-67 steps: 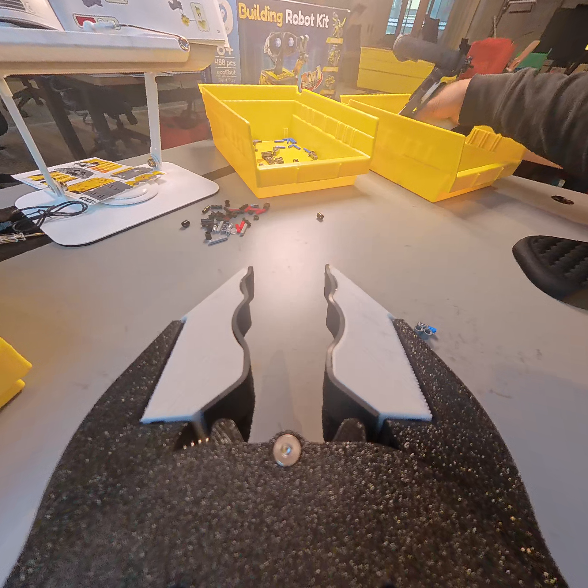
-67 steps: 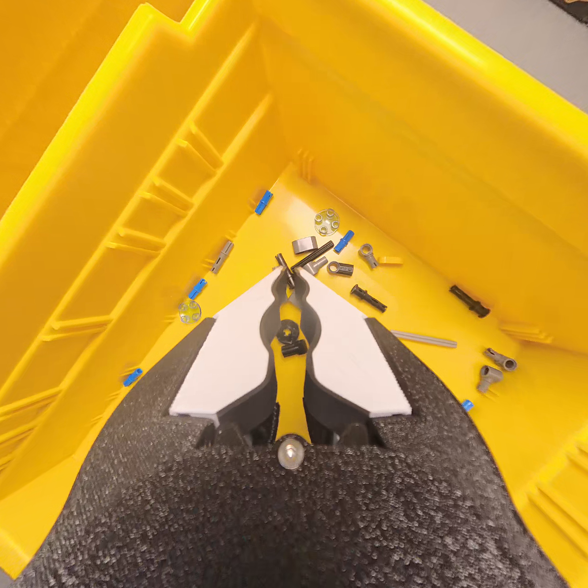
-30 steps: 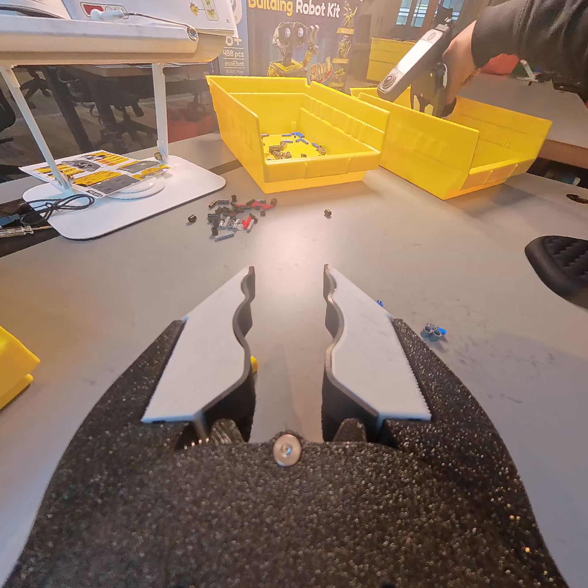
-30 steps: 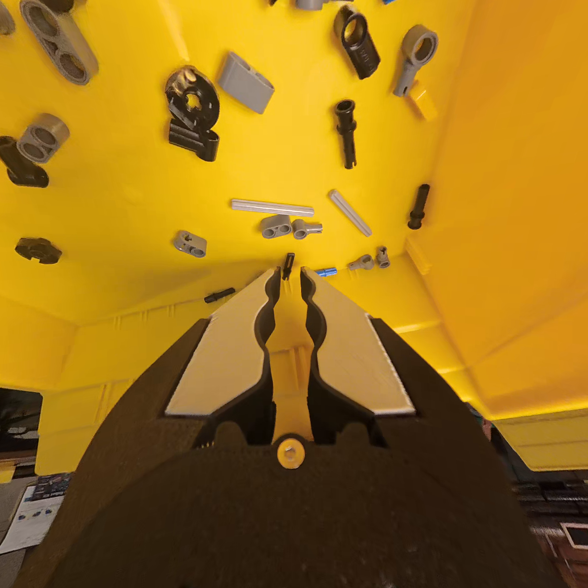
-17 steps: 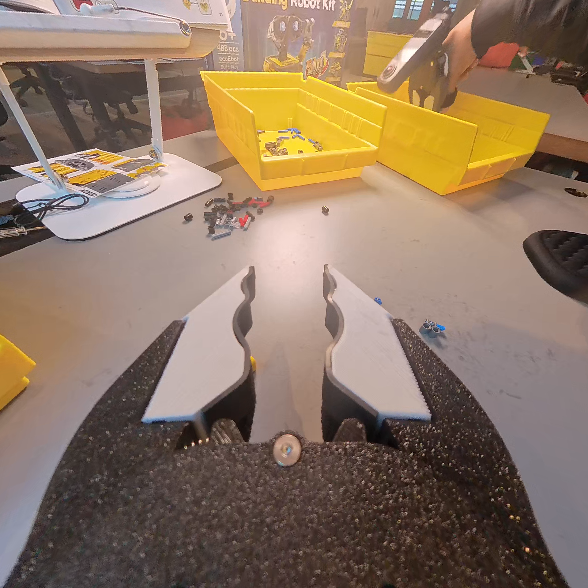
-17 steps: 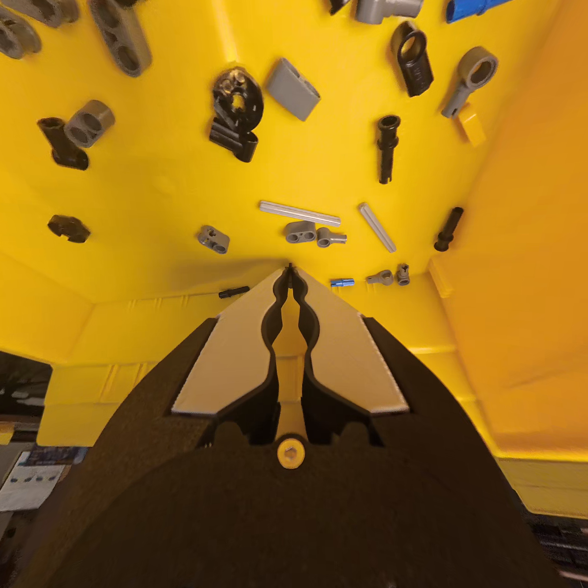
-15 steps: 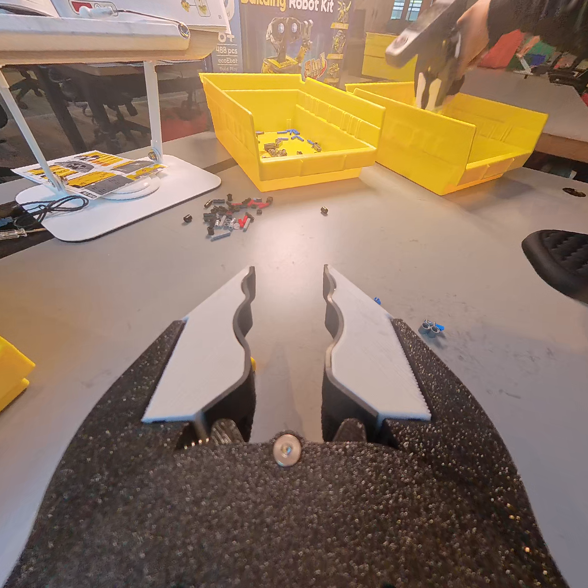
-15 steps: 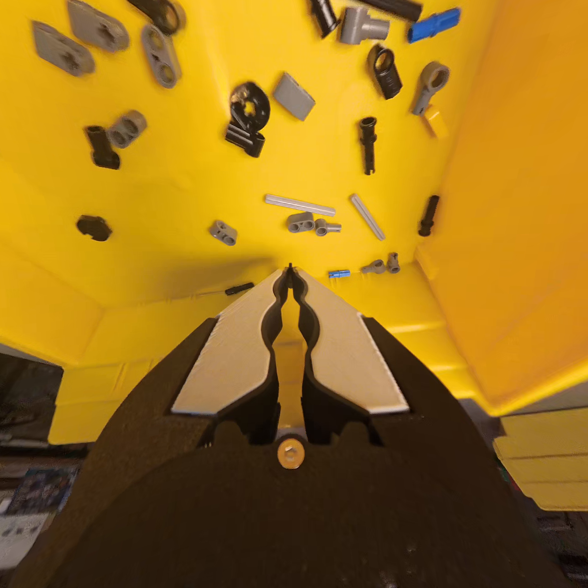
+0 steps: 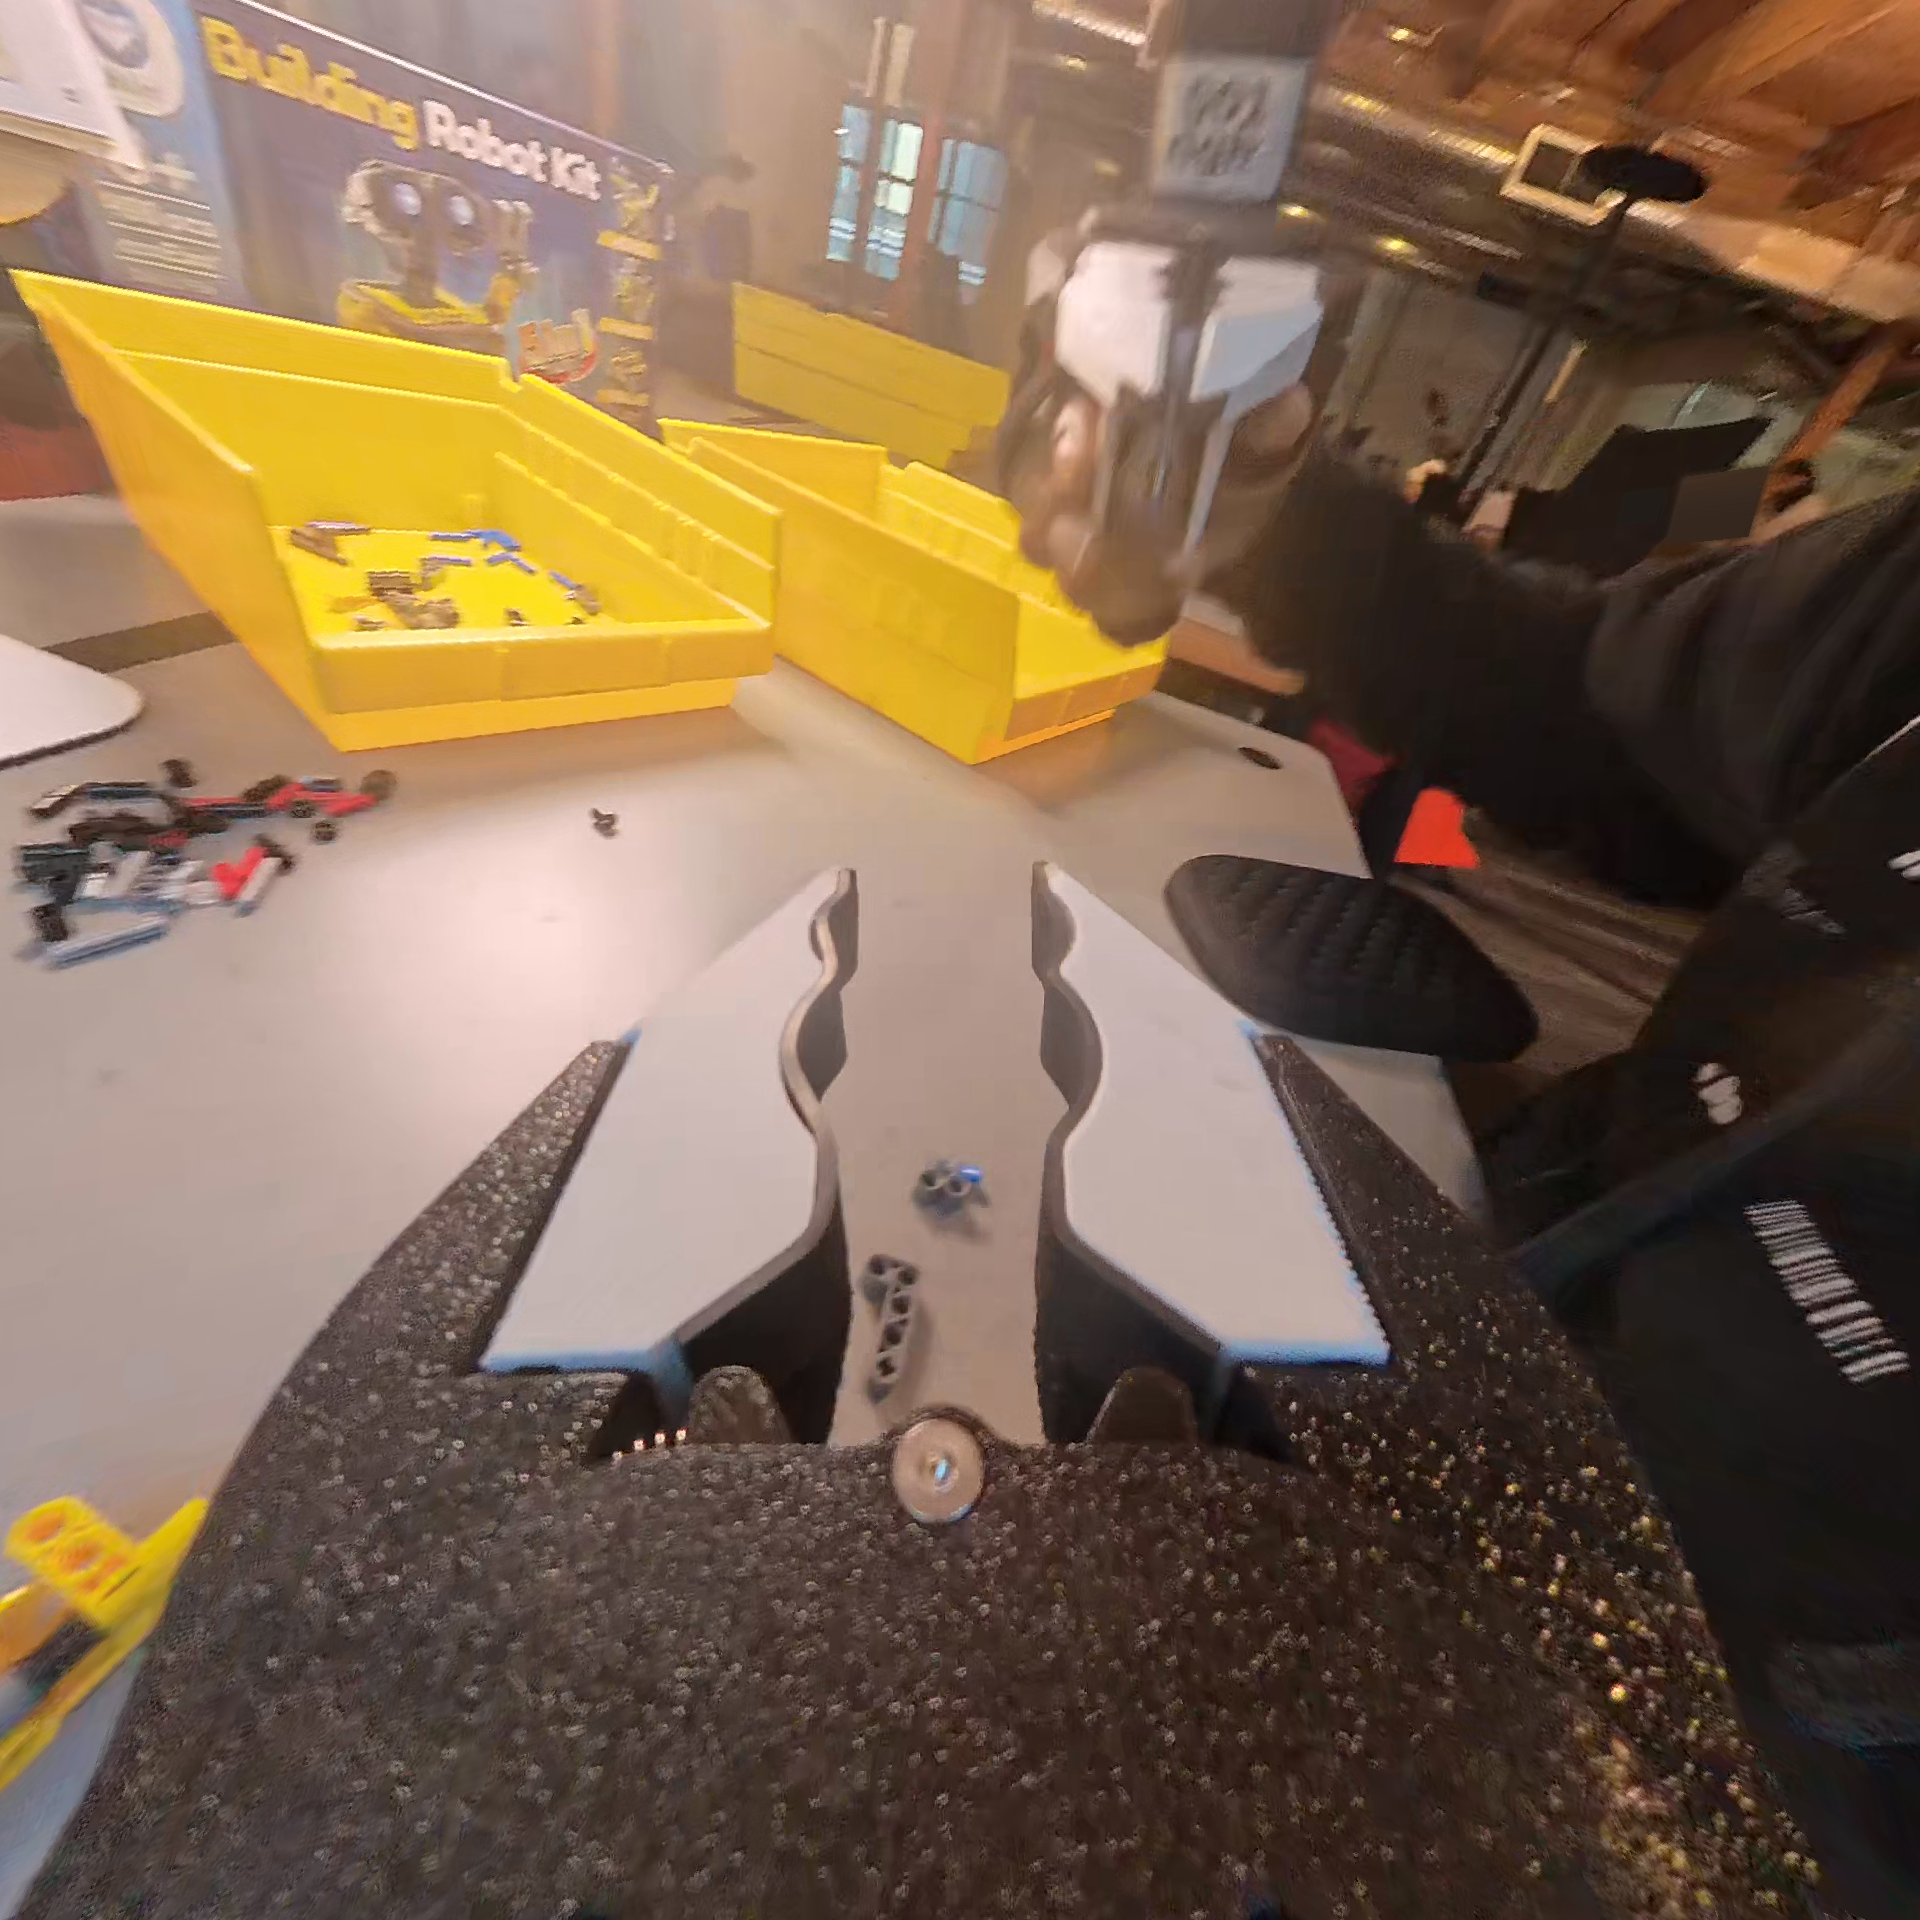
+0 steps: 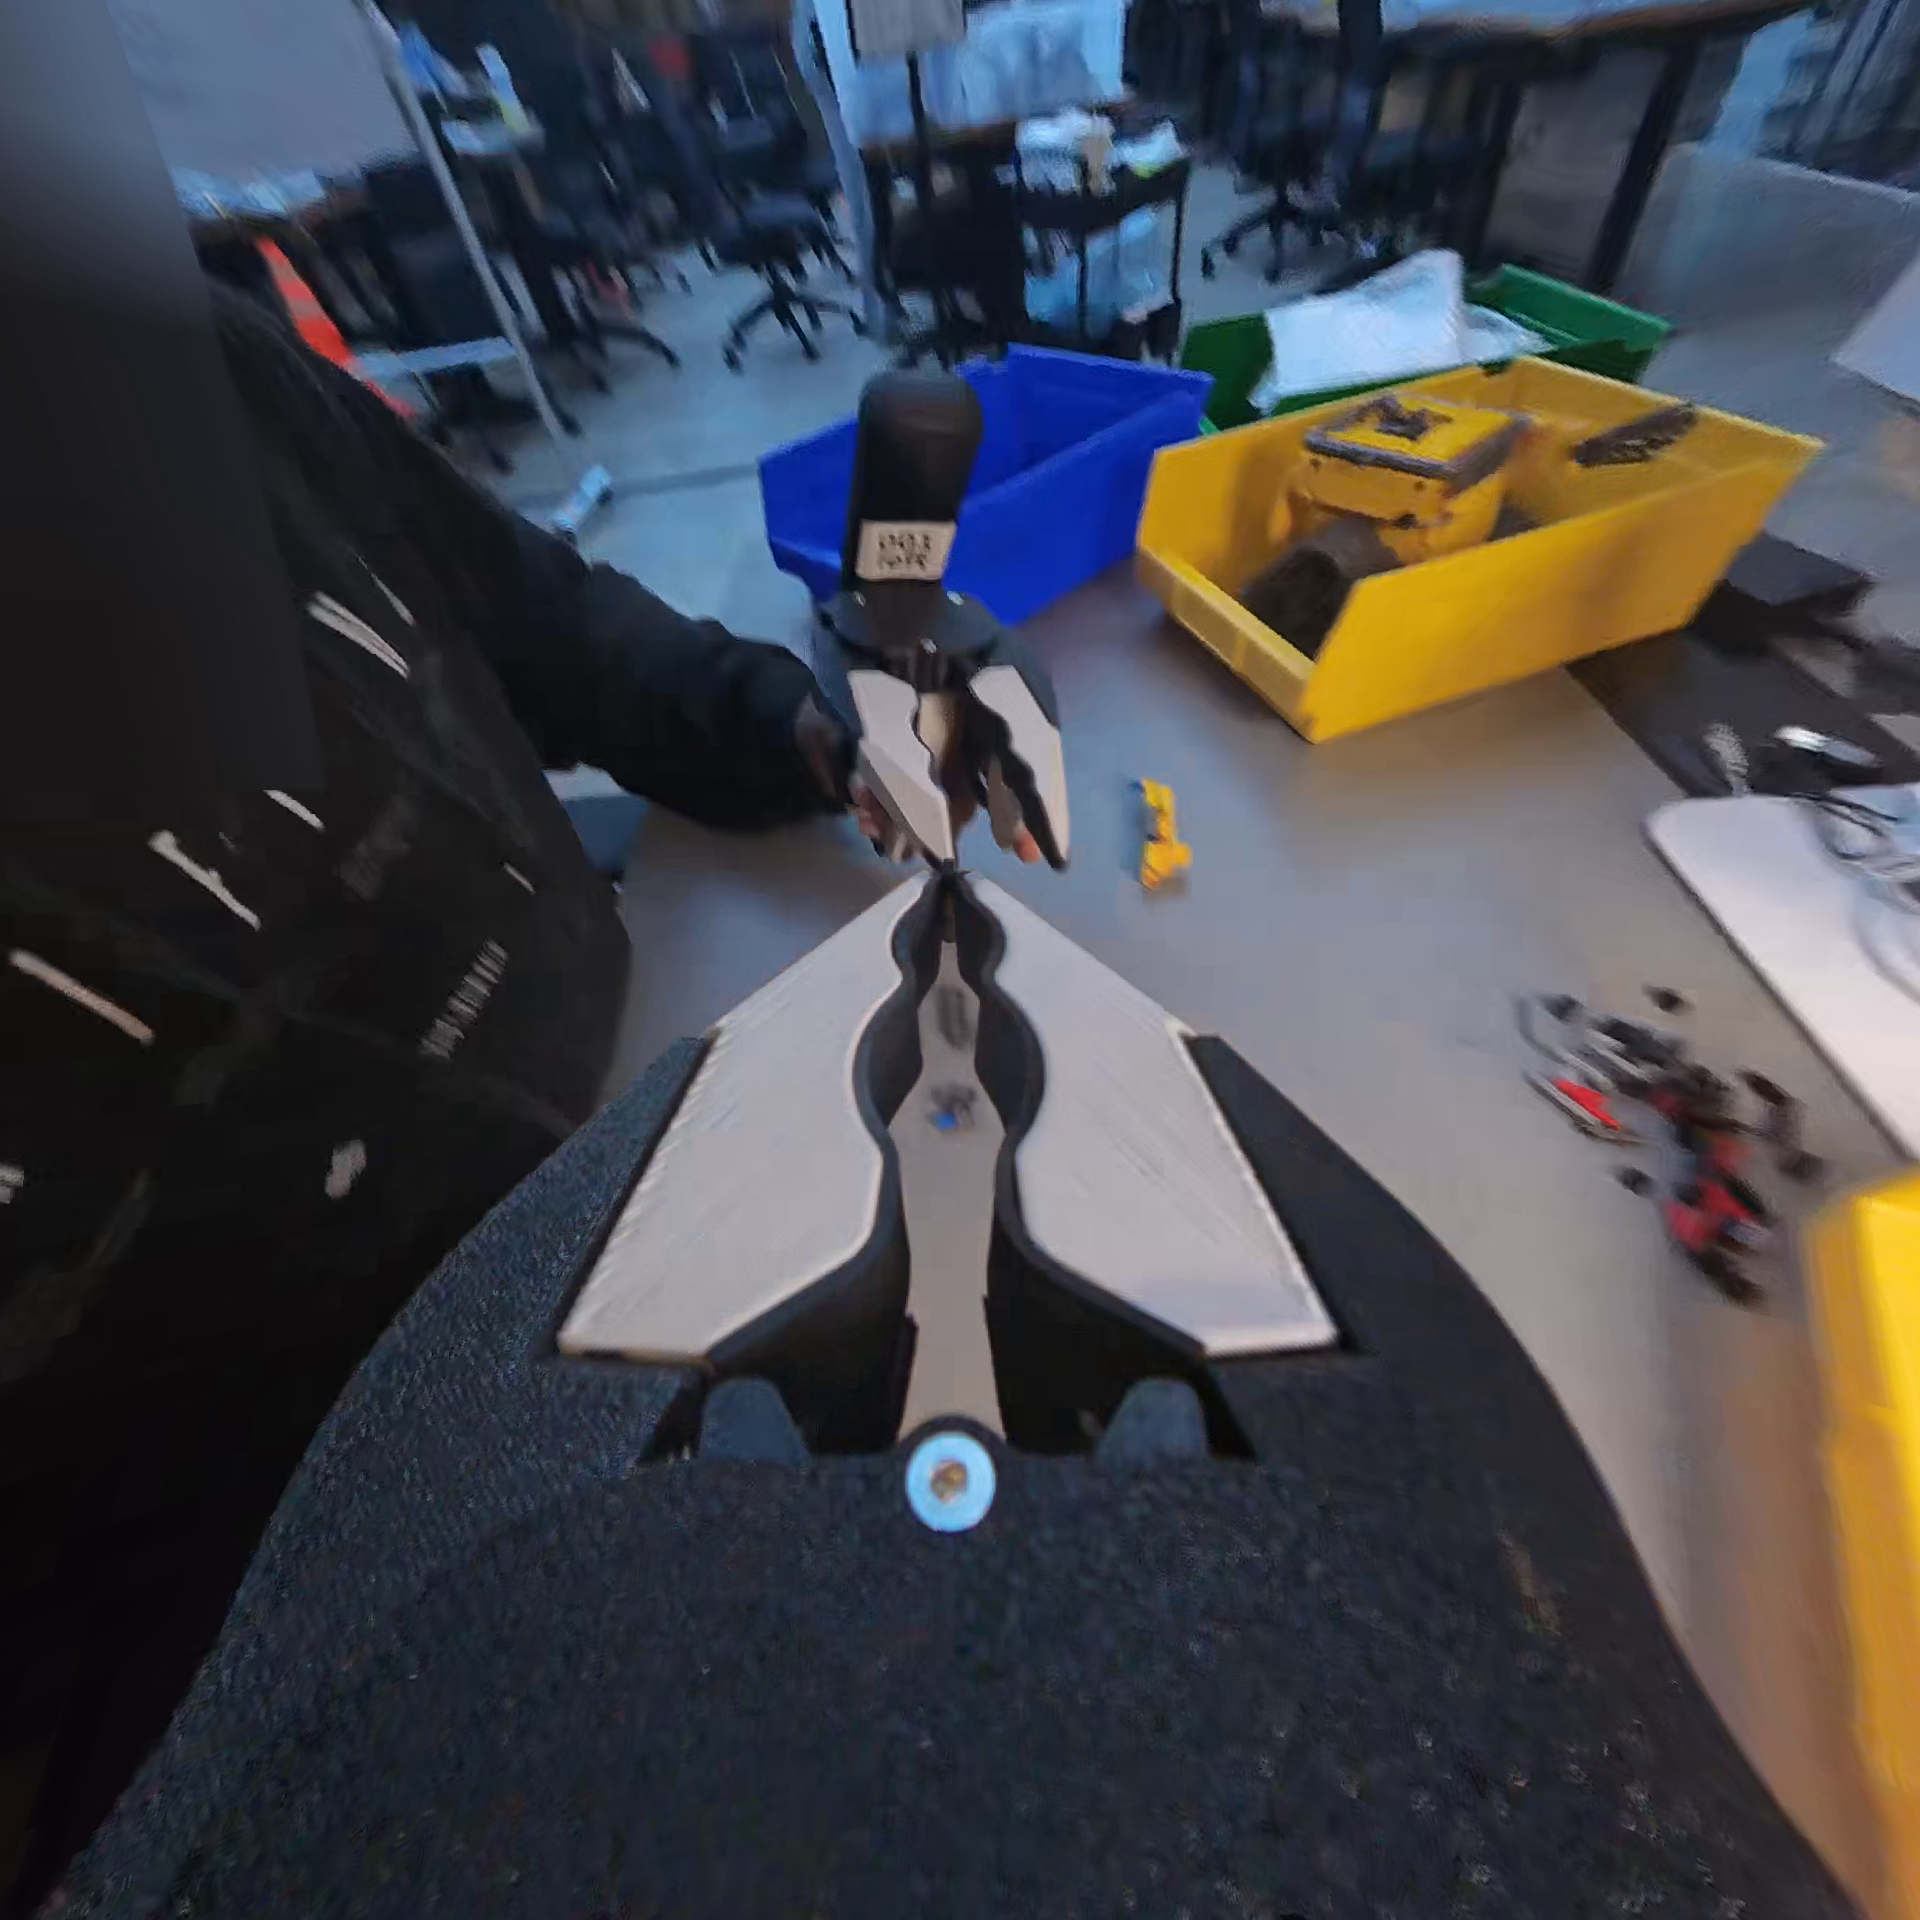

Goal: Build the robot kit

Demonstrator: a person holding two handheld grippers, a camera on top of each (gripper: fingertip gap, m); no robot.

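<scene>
My right gripper (image 10: 948, 881) is shut, with a small black pin (image 10: 948, 868) pinched at its tips. It is held above the grey table (image 10: 1351, 987) and points at my left gripper (image 10: 1000, 854). My left gripper (image 9: 943, 881) is open and empty, low over the table. A small grey and blue piece (image 9: 948, 1184) and a dark grey beam (image 9: 891, 1325) lie between its fingers. The same two pieces show under the right gripper, the grey and blue piece (image 10: 945, 1112) nearer than the beam (image 10: 948, 1013). The right gripper (image 9: 1179, 353) shows blurred, high at the upper right of the left wrist view.
Two yellow bins (image 9: 499, 665) (image 9: 935, 623) stand at the back, a kit box (image 9: 436, 208) behind them. A pile of small parts (image 9: 156, 842) and a lone black pin (image 9: 603, 821) lie to the left. A black pad (image 9: 1340, 966) is on the right. A small yellow assembly (image 10: 1158, 831), a yellow bin (image 10: 1455, 623) and a blue bin (image 10: 1039, 488) lie beyond. The left gripper's tips are roughly 12 cm from the right gripper's.
The right gripper closed on a black pin inside the yellow bin, lifted out and swung over the table to face the left gripper. The left gripper turned right over the two small pieces.
</scene>
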